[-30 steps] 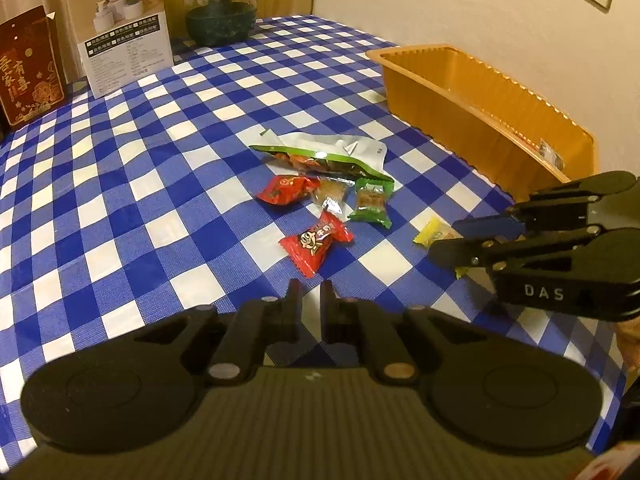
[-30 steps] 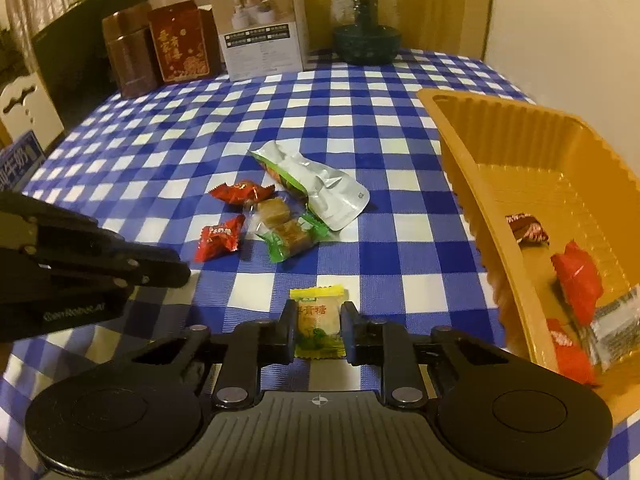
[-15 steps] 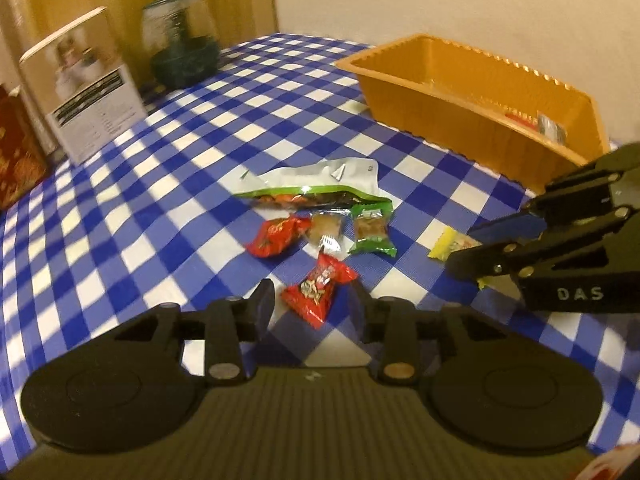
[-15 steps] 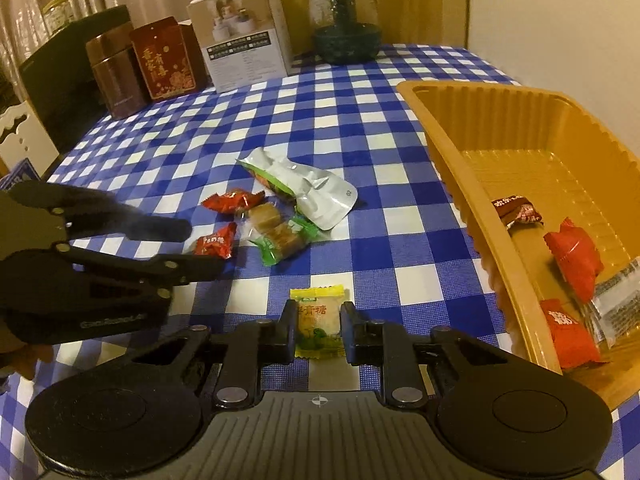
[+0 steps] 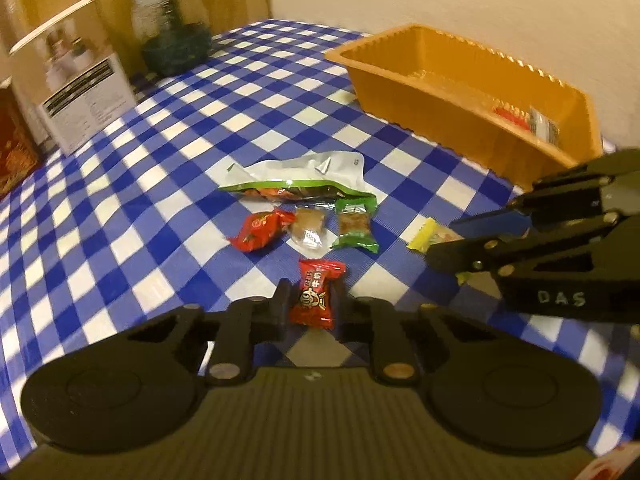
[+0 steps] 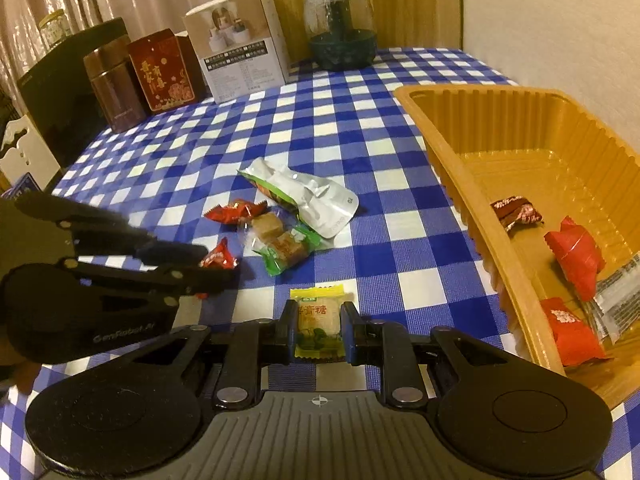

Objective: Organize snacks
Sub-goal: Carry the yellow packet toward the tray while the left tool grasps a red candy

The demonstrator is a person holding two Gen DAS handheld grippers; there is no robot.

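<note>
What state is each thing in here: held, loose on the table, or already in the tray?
Left tongs: just closing, pads against the red candy.
Right tongs: shut on the yellow candy.
Green-wrapped snack: loose on the checked tablecloth.
Silver pouch: lying flat, loose.
Orange tray: holds several wrapped snacks.
White box: upright, closed.

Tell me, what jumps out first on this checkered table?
Two black grippers each pinch a candy: the left gripper has closed on a red candy, the right gripper on a yellow candy. To the right sits an orange tray with sweets inside.
</note>
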